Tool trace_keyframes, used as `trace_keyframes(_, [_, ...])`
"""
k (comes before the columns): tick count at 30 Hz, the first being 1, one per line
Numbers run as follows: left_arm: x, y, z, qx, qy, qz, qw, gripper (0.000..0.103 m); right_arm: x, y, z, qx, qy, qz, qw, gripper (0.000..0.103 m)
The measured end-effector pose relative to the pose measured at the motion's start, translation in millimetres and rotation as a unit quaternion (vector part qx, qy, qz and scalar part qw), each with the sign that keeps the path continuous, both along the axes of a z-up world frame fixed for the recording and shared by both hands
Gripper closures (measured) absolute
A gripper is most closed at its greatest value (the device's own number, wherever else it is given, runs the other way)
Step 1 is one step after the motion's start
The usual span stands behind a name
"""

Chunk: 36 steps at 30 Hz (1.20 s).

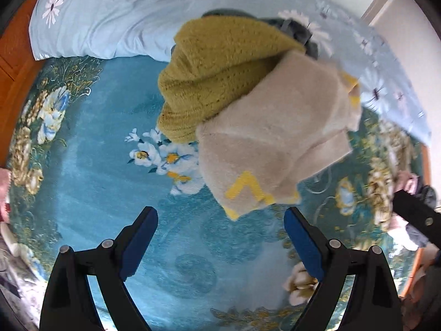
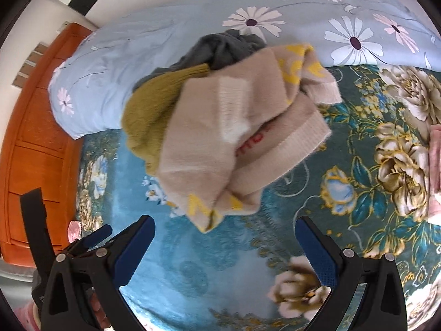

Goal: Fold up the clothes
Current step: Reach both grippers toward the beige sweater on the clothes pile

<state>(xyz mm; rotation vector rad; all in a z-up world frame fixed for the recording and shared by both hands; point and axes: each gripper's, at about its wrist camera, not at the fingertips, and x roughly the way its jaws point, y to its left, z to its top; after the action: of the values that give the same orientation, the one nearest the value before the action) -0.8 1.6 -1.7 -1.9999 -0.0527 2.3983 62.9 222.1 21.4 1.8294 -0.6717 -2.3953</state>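
Three garments heaped together, none folded: fluffy beige knit sweater with yellow markings [image 1: 273, 138] on top and nearest, chunky olive-green knit sweater [image 1: 215, 74] beneath it to the left, dark grey garment [image 2: 220, 47] crumpled at the far side. All of it piled mid-bed on the teal floral blanket [image 1: 96, 127], close against the pale blue daisy-print duvet [image 1: 104, 19] bunched along the far edge. Left gripper [image 1: 220, 245] pointed steeply down at bare blanket just near of the beige sweater's hem, blue-padded jaws spread wide, nothing between them. Right gripper [image 2: 224, 251] likewise aimed down, jaws fully apart, empty, hovering just short of the same hem with its yellow corner. No contact with any cloth from either tool. Orange wooden cabinet [image 2: 35, 127] off to the left beyond the bed; something pink [image 2: 435, 165] at the right edge of the right wrist view, too cropped to tell whether a folded piece or not. By all appearances at the very start for this pile: nothing spread flat, no sleeves laid out, no creases made. Left to do, as a judgement: pull the beige sweater off the heap, flatten it on the open blanket in front, fold sleeves and body, then repeat for the olive and grey pieces. Likely snag: fuzzy knits clinging and dragging the olive one along.
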Motion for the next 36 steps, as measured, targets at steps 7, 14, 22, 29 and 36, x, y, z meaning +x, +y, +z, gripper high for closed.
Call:
trace_keyframes(7, [-9.0,29.2,-25.0,-0.05,-0.018,-0.035,0.998,0.01,-21.1,36.6,-32.4,0.015,-0.008,0.01,1.0,0.0])
trace_keyframes(14, [-27.2,64.2,-44.6,-0.054,-0.051,-0.05,0.996,0.01,-36.1,51.4,-55.6,0.02,-0.019,0.02,0.999,0.0])
trace_keyframes(22, [-40.9,93.8,-66.7,-0.087,-0.063,-0.08,0.991,0.01,-30.6,80.0,-80.2,0.021,-0.055,-0.001,0.998,0.0])
trace_keyframes(29, [-57.2,160.4,-85.2,-0.176,-0.035,-0.156,0.9714,0.01,1.2,113.3,-90.1,0.026,-0.079,-0.039,0.996,0.0])
trace_keyframes(36, [-66.9,142.8,-77.7,-0.236,-0.006,-0.12,0.9642,0.027,30.7,131.3,-90.0,0.026,-0.085,-0.071,0.994,0.0])
